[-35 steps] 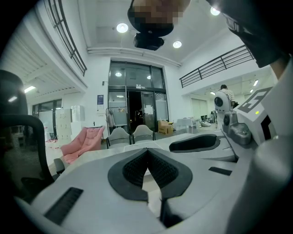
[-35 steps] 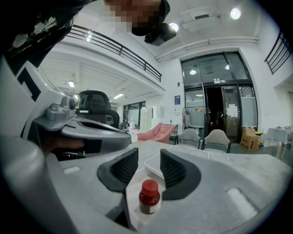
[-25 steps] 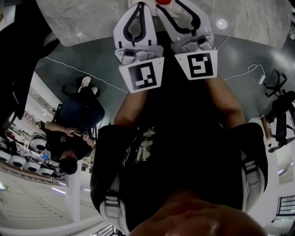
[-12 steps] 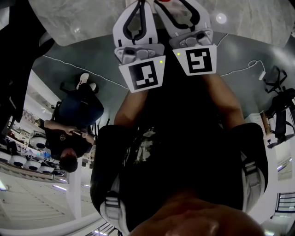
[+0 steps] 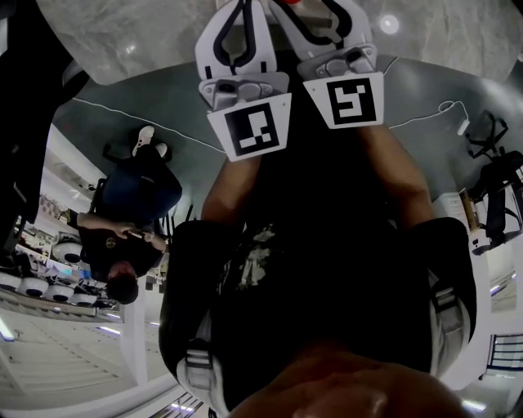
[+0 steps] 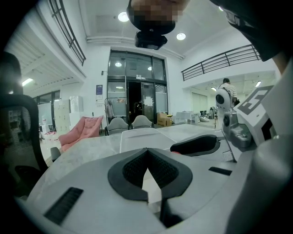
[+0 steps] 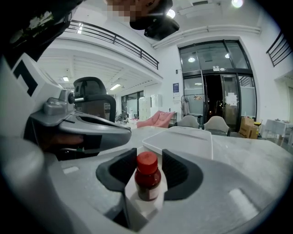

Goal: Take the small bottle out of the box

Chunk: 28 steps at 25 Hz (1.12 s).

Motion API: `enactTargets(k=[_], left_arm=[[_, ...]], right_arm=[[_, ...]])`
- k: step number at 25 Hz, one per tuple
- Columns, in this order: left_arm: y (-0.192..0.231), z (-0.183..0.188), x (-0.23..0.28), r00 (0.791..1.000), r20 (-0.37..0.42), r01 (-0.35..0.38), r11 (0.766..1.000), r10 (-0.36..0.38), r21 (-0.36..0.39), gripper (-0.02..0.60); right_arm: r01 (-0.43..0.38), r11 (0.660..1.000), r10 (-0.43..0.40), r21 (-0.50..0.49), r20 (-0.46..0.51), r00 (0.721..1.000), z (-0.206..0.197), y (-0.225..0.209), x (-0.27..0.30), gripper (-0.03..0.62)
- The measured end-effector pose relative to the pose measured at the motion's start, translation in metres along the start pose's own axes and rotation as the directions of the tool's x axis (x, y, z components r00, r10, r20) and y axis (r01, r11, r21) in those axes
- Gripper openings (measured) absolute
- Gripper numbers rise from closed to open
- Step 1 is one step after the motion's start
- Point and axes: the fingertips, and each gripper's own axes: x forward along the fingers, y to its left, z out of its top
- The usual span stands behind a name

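Note:
The small bottle [image 7: 147,176], dark with a red cap, stands upright on the grey marble table [image 7: 256,155] between the pads of my right gripper [image 7: 147,155]. That gripper's jaws have just been opening, and narrow gaps show on both sides of the bottle. In the head view only the red cap [image 5: 286,2] peeks in at the top edge. My left gripper [image 6: 146,151] hovers just to the left, its pads meeting at the tips with nothing between them. The white box [image 7: 183,139] lies on the table a little beyond both grippers, also in the left gripper view as the box [image 6: 137,137].
Grey chairs [image 6: 130,123] and a pink sofa [image 6: 82,130] stand beyond the table's far edge. In the head view a person [image 5: 131,220] sits on the floor at the left, and a thin white cable [image 5: 147,122] runs across the dark floor.
Both grippers have sunk slightly toward the table, shifting a little up and left in the head view. The red cap has slid closer to the top edge.

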Motion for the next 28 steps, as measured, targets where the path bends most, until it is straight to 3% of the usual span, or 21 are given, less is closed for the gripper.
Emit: enactTargets(k=[14, 22, 28], left_arm=[[0.005, -0.003, 0.003, 1.000, -0.012, -0.007, 1.000, 0.007, 0.007, 0.008], [0.000, 0.011, 0.008, 0.999, 0.016, 0.037, 0.999, -0.037, 0.026, 0.008], [-0.003, 0.024, 0.010, 0.998, 0.001, 0.070, 0.996, -0.070, 0.059, 0.008]], right_arm=[[-0.011, 0.999, 0.014, 0.033, -0.075, 0.997, -0.009, 0.002, 0.004, 0.133], [0.006, 0.998, 0.000, 0.061, -0.099, 0.995, -0.002, -0.003, 0.001, 0.132], [0.028, 0.998, -0.025, 0.055, -0.057, 0.998, 0.017, -0.011, 0.001, 0.132]])
